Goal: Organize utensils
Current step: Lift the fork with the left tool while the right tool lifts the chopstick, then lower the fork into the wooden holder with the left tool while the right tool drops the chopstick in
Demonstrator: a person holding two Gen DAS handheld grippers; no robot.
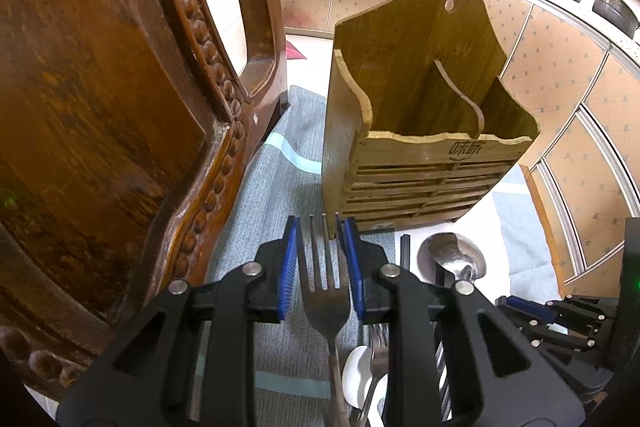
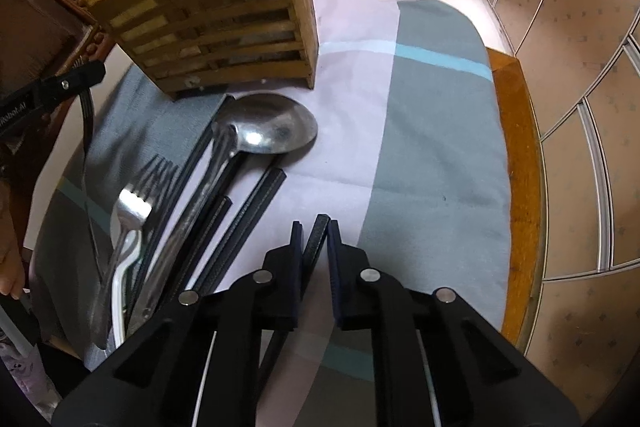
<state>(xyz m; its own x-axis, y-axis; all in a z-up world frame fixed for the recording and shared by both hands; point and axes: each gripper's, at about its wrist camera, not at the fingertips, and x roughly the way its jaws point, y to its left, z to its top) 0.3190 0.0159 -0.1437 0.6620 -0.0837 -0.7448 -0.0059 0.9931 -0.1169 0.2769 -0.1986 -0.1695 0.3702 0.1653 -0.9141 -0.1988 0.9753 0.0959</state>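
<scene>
**Both grippers loaded: fork left, chopstick right**

Left gripper blue pads pinch a steel four-tined fork, tines forward, just before the wooden two-compartment utensil holder. Right gripper pinches a black square chopstick. Beside it on the grey-and-pink striped cloth: more black chopsticks, a steel ladle, a second steel fork. Carved dark wooden chair at left.
</scene>
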